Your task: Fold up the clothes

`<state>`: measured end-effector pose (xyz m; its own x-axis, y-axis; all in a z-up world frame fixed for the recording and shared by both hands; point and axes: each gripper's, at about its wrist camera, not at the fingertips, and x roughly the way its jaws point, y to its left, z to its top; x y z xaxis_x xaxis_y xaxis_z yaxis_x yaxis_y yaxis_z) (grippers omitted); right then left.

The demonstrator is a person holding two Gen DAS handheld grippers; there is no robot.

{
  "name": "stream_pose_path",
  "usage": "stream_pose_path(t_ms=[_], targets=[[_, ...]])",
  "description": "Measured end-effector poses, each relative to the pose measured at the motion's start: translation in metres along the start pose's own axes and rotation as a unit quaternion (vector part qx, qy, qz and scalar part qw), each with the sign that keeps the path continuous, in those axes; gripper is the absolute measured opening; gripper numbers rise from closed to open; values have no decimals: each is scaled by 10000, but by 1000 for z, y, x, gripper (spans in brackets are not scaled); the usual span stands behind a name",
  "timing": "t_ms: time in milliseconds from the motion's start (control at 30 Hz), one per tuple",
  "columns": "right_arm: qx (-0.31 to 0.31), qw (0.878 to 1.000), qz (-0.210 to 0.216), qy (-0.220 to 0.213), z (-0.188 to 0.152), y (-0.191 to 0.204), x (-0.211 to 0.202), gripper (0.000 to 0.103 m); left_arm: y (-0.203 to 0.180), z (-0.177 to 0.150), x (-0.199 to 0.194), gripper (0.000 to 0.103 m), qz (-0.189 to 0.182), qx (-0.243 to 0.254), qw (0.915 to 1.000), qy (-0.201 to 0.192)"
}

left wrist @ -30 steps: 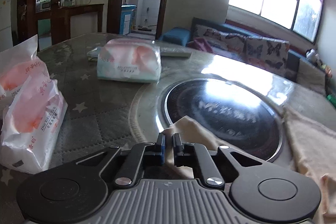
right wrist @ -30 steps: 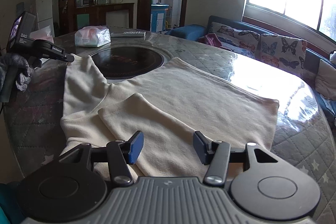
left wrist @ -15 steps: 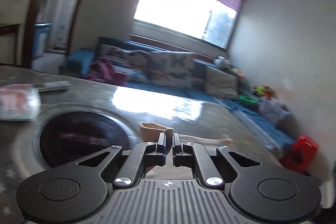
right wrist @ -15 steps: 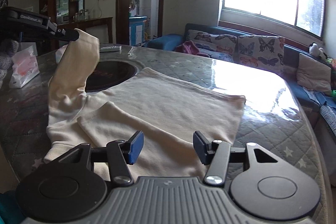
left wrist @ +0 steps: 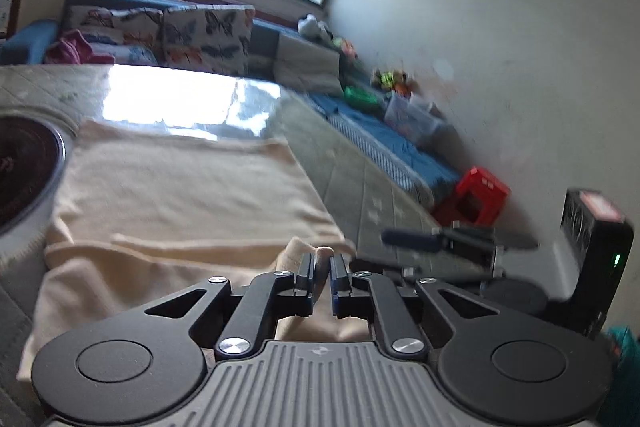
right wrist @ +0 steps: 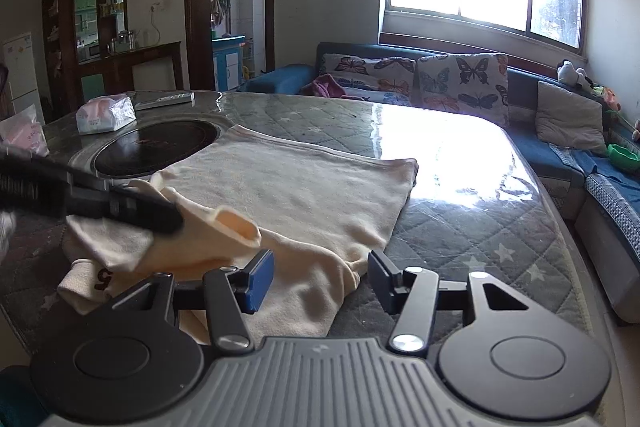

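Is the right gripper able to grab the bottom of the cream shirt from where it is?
Probably yes. The right gripper hangs open just above the cream shirt, nothing between. The left gripper, opening, has the sleeve between its jaws off to the side.

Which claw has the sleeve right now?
The left claw: sleeve cuff between its pads, jaws just opening. The right claw stands wide, empty.

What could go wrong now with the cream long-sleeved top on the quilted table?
1. The left gripper, its jaws opening on the cream sleeve, may drop it bunched; the sleeve's end already curls open.
2. The open right gripper hovers close by, so the two grippers could collide.
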<state>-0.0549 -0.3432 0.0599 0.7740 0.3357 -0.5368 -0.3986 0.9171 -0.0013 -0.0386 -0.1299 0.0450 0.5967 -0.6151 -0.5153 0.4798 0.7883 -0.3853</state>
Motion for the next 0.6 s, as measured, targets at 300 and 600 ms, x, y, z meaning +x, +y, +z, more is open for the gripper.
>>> stream_pose_path(t_ms=[300,600], targets=[[-102,9994,344,19,8,18,9,48,36,-11,-41,28,534,147,9984,-145],[-32,9973,553,493,3,26,35,37,87,-27,-72,28,1477,-141,9887,-228]])
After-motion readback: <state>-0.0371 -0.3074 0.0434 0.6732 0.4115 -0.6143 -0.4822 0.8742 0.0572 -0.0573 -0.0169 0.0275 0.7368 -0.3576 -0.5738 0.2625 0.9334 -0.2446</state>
